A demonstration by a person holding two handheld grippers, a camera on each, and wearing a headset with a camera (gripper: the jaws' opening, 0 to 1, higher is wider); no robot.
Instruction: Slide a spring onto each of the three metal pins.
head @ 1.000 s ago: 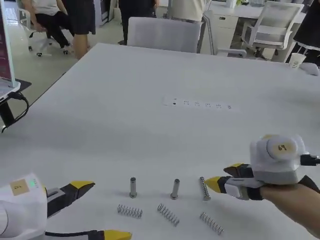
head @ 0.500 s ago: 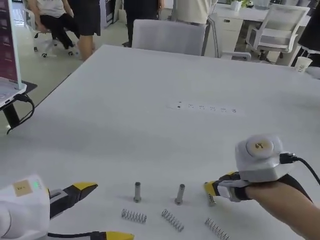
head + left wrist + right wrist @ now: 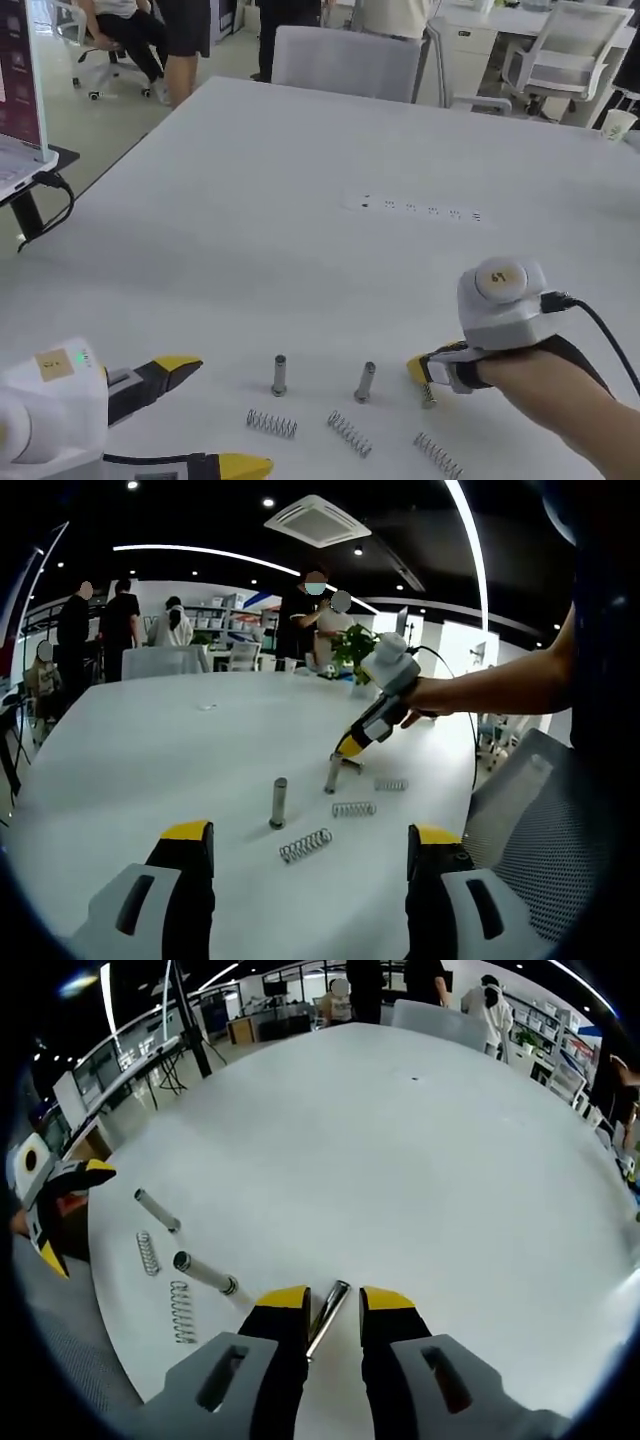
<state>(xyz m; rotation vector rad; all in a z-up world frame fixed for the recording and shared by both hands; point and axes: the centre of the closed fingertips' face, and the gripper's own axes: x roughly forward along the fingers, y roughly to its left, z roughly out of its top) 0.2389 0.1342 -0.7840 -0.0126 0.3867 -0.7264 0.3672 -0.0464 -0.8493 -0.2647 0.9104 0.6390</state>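
Straddling the third pin (image 3: 326,1318), right gripper (image 3: 335,1298) jaws narrow, not visibly clamped; left gripper (image 3: 310,832) wide. Pin looks stiff, slick: grip mid-shaft.

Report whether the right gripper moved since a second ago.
Yes. The right gripper drew closer to the middle pin; the rightmost pin sits between its jaws.

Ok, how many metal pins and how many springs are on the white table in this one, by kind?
Silver metal pins: 3
Coiled wire springs, all lying loose: 3
Total: 6
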